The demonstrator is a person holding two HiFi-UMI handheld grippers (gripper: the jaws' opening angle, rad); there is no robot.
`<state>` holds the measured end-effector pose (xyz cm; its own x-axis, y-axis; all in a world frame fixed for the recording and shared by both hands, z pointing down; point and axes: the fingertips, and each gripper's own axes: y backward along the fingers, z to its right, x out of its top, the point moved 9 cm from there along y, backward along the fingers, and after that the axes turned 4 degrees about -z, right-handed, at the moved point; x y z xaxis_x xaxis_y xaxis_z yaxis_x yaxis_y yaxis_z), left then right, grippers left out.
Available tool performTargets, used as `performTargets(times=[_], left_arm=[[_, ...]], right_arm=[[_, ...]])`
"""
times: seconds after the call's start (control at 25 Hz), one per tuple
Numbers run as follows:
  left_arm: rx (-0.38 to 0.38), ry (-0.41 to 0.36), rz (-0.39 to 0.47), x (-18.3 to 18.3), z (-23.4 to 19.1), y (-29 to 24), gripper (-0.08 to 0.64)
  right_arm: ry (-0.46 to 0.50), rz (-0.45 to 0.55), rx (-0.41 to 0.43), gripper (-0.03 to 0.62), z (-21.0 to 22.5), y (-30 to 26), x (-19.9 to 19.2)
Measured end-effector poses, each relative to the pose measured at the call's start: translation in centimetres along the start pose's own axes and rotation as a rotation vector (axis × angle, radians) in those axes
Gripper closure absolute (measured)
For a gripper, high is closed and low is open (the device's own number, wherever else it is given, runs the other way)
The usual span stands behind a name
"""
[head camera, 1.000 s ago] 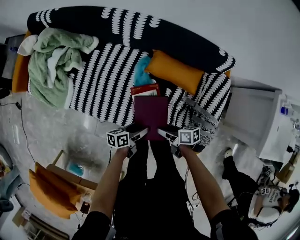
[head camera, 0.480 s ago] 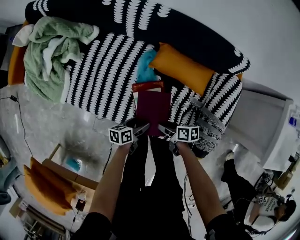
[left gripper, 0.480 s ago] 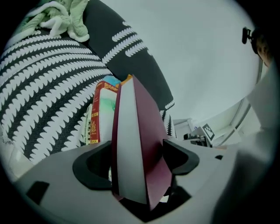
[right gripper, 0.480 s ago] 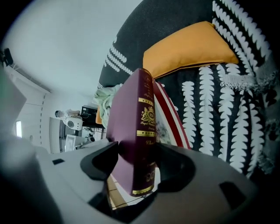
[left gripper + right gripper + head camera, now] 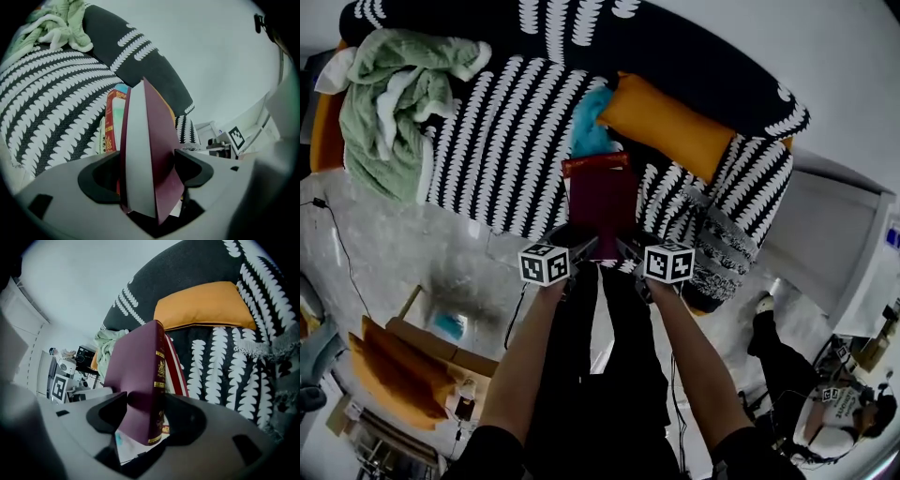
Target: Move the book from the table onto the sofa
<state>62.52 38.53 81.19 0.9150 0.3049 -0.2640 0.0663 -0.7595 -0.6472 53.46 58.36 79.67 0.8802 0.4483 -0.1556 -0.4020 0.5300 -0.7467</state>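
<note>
Maroon hardcover book is clamped at its near end by the left gripper and right gripper, both closed on it. Over the last second it has been lowered toward the black-and-white patterned sofa, and is now held over the seat's front edge, overlapping a flat red book. Contact with the seat cannot be told. Set-down and release are judged to be next.

Even, bright light is spread over all three views, and shadows are kept soft. A dull sheen and a soft dark patch are seen on the floor at nine o'clock in the head view. Lines are bent by fisheye distortion toward every edge, and the corners of both gripper views are blackened. The book is softened nearest the lens.
</note>
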Motion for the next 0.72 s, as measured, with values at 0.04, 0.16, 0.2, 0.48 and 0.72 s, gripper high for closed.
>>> performTargets(times=[0.04,0.16,0.2,0.48,0.72], left_arm=[[0.014,-0.012,-0.004,0.2,0.1,-0.1,0.209],[0.077,-0.049,-0.017,0.7,0.4,-0.3,0.204],[0.104,-0.055,-0.021,0.8,0.4,-0.3,0.202],[0.168,-0.031,-0.049,0.7,0.0,0.0,0.202],[0.156,-0.026,-0.064,0.7,0.0,0.7,0.204]], right_arm=[[0.002,0.007,-0.008,0.341,0.0,0.0,0.1],[0.010,0.011,-0.037,0.348,0.2,0.0,0.2],[0.011,0.009,-0.047,0.348,0.2,-0.1,0.2],[0.018,0.012,-0.076,0.365,-0.2,-0.3,0.1],[0.088,0.010,-0.115,0.379,-1.0,0.5,0.2]])
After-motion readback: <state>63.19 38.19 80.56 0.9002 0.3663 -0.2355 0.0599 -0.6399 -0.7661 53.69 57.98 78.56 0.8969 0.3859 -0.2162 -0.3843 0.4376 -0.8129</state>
